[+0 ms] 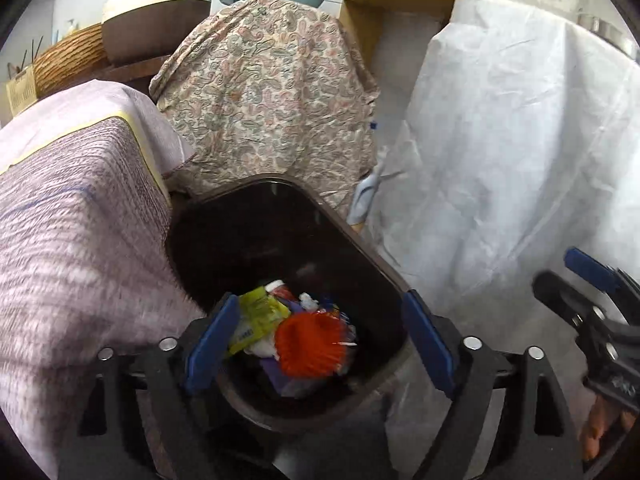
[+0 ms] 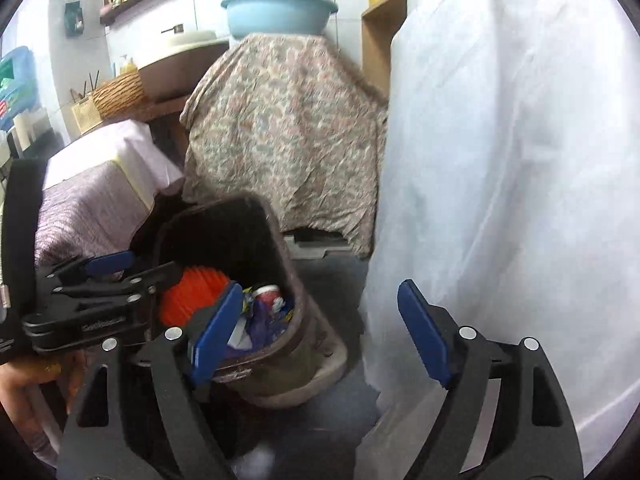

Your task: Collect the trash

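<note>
Item: dark trash bin (image 1: 352,236), floor-standing, lidless, wedged between a purple-covered block (image 1: 80,216) and a white sheet (image 1: 520,140), with a paisley-draped stand (image 1: 264,92) behind it.

Contents: orange pleated paper cup (image 1: 312,344) on top; yellow-green wrapper (image 1: 260,316) beside it; a red-and-white cup (image 2: 266,294) and purple scraps deeper in. All of it lies inside the rim.

Left gripper (image 1: 320,340): I hold it directly above the bin mouth, blue pads spread wide, nothing between them. The orange cup sits below the gap, not gripped.

Right gripper (image 2: 324,336): also spread wide and empty, off to the bin's right, facing floor and the white sheet.

Step in hand, as I judge it: the drop into the bin looks made. To finish it well, I would keep both sets of jaws wide while lifting clear, pull straight back from the rim so no pad catches it, and keep the two grippers apart, since they are close here.

Risk: brushing the bin could tip it.
</note>
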Demonstrator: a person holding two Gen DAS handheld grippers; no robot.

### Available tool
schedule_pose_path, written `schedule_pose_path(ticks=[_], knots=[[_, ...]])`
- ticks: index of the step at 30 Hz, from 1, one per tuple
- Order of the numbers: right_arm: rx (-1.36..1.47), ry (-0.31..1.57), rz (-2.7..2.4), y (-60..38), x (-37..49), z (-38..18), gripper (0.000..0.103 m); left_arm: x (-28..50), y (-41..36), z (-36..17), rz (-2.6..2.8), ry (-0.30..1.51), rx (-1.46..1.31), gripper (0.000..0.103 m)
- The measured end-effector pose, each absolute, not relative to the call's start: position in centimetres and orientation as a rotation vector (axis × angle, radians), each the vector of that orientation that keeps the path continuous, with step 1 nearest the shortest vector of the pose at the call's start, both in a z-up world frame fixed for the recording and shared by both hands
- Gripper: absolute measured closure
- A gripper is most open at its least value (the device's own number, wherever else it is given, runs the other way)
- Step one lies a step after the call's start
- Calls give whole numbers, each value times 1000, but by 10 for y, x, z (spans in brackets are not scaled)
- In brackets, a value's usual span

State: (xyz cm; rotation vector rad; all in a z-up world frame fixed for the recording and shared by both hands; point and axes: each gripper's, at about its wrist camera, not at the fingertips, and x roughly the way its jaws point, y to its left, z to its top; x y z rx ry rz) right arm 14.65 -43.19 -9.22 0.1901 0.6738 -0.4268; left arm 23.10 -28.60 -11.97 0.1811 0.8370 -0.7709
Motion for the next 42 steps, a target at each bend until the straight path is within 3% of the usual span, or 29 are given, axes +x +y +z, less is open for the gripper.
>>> schedule_pose_path(ticks=[7, 9, 14, 19, 30, 42], knots=[[122, 611, -466, -427, 140, -73, 22, 173, -251, -88, -808, 706, 175, 13], [98, 589, -479, -423, 136, -66, 20, 153, -232, -72, -817, 632, 163, 5], [71, 470, -460, -401, 120, -41, 8, 116, -182, -34, -737, 434, 174, 5], [30, 393, -366, -353, 109, -18, 6, 93, -124, -11, -588, 321, 138, 5], [42, 283, -112, -243, 60, 1, 6, 45, -39, 4, -306, 200, 84, 5], [-16, 248, -52, -187, 4, 1, 6, 22, -16, -2, -249, 209, 30, 5]])
